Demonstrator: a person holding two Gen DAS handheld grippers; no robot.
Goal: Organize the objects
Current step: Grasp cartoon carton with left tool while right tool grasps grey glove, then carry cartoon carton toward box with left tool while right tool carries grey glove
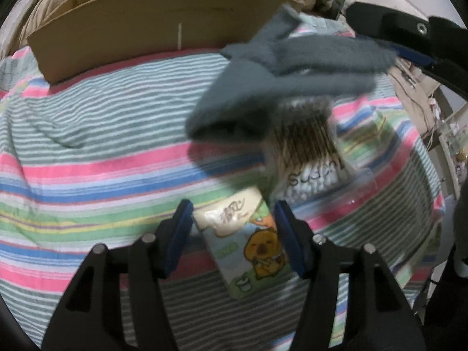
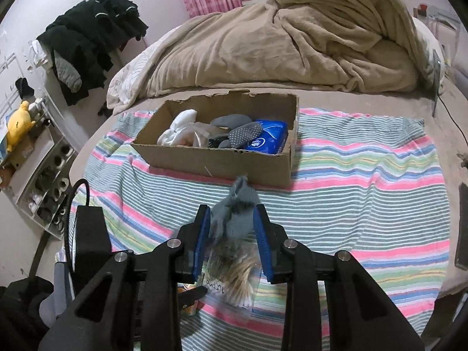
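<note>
Right gripper (image 2: 232, 225) is clamped on a grey sock (image 2: 234, 213), dangling it over the striped towel (image 2: 365, 204), nearer than the cardboard box (image 2: 216, 161). Left gripper (image 1: 232, 234) has its jaws apart around a cartoon tissue pack (image 1: 242, 248); they look clear of it, though it's blurry. A bag of cotton swabs (image 1: 307, 152) lies just right of the pack.

The cardboard box (image 2: 216, 158) stands on the striped cloth (image 2: 365, 199), in front of the blanket (image 2: 292, 44). The tissue pack (image 1: 242, 242) lies just beside the cotton swab bag (image 1: 310, 158) on this cloth.
</note>
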